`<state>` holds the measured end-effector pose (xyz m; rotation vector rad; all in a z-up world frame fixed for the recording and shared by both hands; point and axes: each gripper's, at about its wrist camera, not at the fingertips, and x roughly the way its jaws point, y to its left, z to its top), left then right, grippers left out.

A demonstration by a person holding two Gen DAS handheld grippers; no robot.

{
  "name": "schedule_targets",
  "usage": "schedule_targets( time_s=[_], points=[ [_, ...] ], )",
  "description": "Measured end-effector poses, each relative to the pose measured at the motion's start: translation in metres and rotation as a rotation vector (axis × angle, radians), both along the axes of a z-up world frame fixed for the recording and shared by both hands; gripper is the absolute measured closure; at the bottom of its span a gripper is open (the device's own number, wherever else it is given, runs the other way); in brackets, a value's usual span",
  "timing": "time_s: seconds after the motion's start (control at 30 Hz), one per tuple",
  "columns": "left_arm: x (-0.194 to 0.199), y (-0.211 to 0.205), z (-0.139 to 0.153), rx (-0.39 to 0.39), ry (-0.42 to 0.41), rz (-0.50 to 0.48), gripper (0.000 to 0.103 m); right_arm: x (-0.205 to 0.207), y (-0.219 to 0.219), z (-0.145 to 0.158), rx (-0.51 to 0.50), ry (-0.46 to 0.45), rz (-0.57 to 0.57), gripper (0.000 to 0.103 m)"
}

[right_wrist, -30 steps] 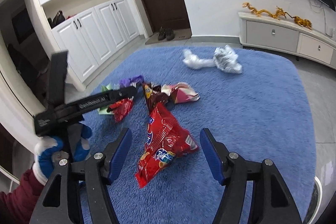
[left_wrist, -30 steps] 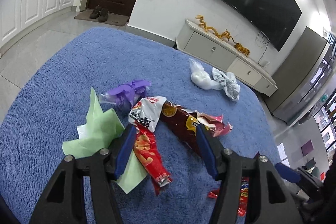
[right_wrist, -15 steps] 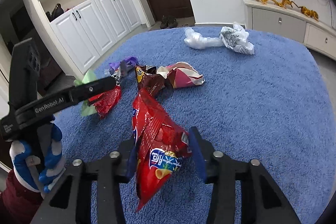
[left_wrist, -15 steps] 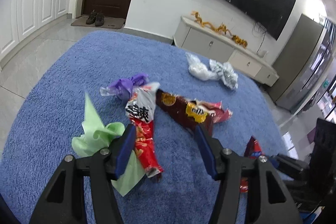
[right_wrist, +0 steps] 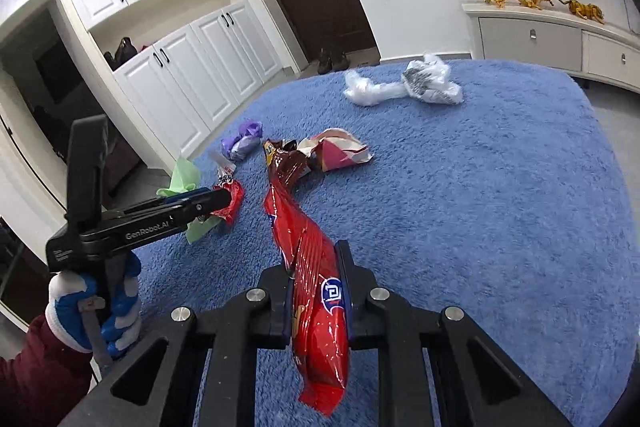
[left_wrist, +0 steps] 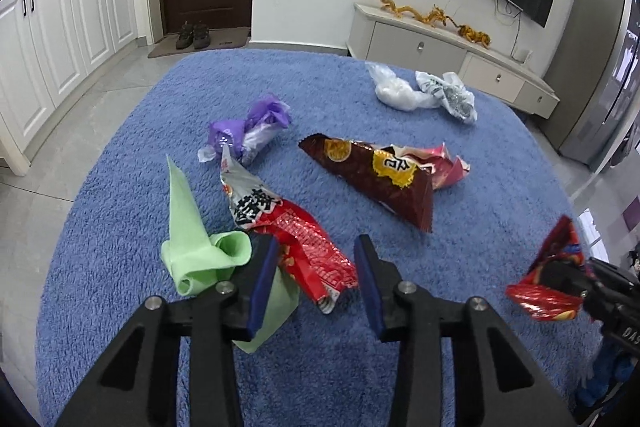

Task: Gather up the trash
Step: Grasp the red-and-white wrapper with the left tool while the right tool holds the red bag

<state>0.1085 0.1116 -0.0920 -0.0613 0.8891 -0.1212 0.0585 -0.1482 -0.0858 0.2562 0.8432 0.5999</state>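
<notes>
right gripper (right_wrist: 316,291) clamps red chip bag (right_wrist: 310,259) | left gripper (left_wrist: 316,283) closing (wrapper (left_wrist: 296,239) between)

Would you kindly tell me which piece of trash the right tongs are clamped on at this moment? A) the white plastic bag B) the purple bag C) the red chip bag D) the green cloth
C: in the right wrist view the right tongs have both pads pressed flat against the red chip bag, squeezing it narrow, while the other pieces lie apart on the blue rug.
</notes>
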Motion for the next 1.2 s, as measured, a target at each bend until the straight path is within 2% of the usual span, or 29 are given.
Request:
schedule_targets(
  time_s=[0.13,0.2,0.27,0.4,0.43,0.47,0.5,0.87,1.07,1.1,1.13,1.17,1.2],
  points=[
    [-0.004,-0.005,-0.001,0.023,0.014,-0.014,0.066,-0.010,-0.012,0.004,0.015,-0.024,0.006,0.090],
    [-0.004,-0.011,-0.006,0.042,0.037,-0.021,0.075,-0.014,-0.018,0.005,0.028,-0.029,0.002,0.090],
    [-0.005,-0.018,-0.011,0.073,0.034,-0.022,0.079,-0.019,-0.025,0.006,0.042,-0.032,-0.008,0.090],
    [-0.003,-0.017,-0.007,0.055,0.035,-0.019,0.089,-0.026,-0.041,0.009,0.073,-0.037,-0.041,0.090],
    [-0.003,-0.017,-0.007,0.052,0.033,-0.023,0.094,-0.027,-0.043,0.010,0.077,-0.039,-0.047,0.090],
    [-0.004,-0.018,-0.006,0.050,0.027,-0.027,0.103,-0.029,-0.046,0.010,0.080,-0.041,-0.053,0.090],
    [-0.005,-0.019,-0.004,0.048,0.022,-0.030,0.103,-0.031,-0.049,0.010,0.083,-0.042,-0.058,0.090],
    [-0.024,-0.038,0.033,0.024,-0.083,-0.047,0.103,-0.051,-0.073,0.024,0.121,-0.079,-0.102,0.090],
    [-0.003,-0.025,0.026,-0.026,-0.023,0.034,0.098,-0.060,-0.086,0.022,0.135,-0.073,-0.129,0.090],
    [0.000,-0.024,0.023,-0.027,-0.015,0.043,0.096,-0.060,-0.088,0.021,0.137,-0.070,-0.134,0.090],
    [0.005,-0.023,0.020,-0.031,-0.002,0.051,0.087,-0.060,-0.089,0.021,0.138,-0.068,-0.137,0.090],
    [0.009,-0.022,0.017,-0.037,0.011,0.062,0.072,-0.060,-0.091,0.021,0.140,-0.065,-0.141,0.090],
    [0.012,-0.021,0.015,-0.042,0.013,0.074,0.066,-0.059,-0.093,0.020,0.141,-0.063,-0.148,0.090]
  ],
)
